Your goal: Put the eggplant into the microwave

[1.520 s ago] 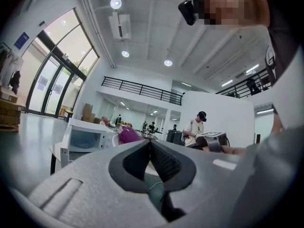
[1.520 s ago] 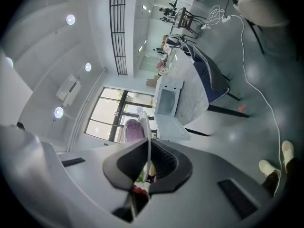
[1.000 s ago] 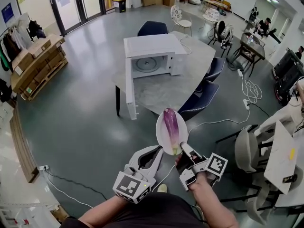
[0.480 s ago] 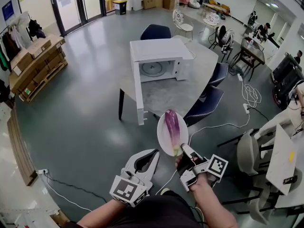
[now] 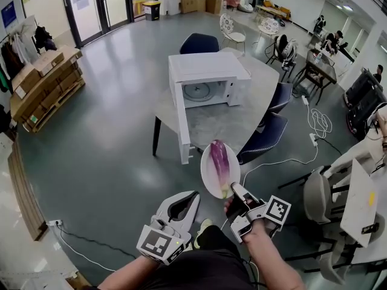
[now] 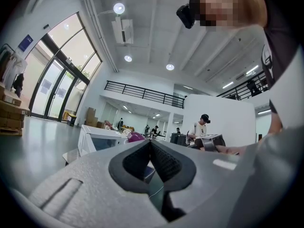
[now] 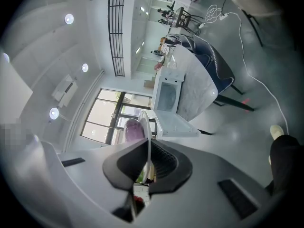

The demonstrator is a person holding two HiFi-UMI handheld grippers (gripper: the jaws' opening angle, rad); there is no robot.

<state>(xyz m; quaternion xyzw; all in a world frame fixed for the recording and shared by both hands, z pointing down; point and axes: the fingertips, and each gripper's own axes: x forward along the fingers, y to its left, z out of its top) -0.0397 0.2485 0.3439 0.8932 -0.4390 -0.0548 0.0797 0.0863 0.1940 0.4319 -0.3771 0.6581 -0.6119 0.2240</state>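
Carrying looks to be the step in hand. The right tool [image 5: 233, 190] is clenched on the near rim of a white plate [image 5: 208, 173]. The eggplant [image 5: 219, 158] lies lengthwise along that plate, stem end toward the tool. The right gripper view agrees: the plate's thin edge is pinched between the two jaws, and the purple eggplant shows beyond them. The left tool [image 5: 193, 196] hangs at about 8 o'clock from the plate, and its own view shows the jaws pressed together on nothing.

The microwave [image 5: 208, 71] stands on the table [image 5: 219, 124] at 12 o'clock from the plate, well apart from it, with bare floor between. Its door [image 5: 181, 125] is swung wide open on the left side and the glass turntable [image 5: 198, 90] inside is visible, so nothing needs opening first.

To do this well, the person should hold the plate level. It is gripped at one edge only and the eggplant rests loose on it, so a tilt toward 12 o'clock would likely let it roll or slide off. Approaching square to the opening looks sensible, staying clear of the door's edge at 11 o'clock and the dark chairs [image 5: 266, 135] at 2 o'clock. The empty left tool could steady the plate's far rim if it sags.
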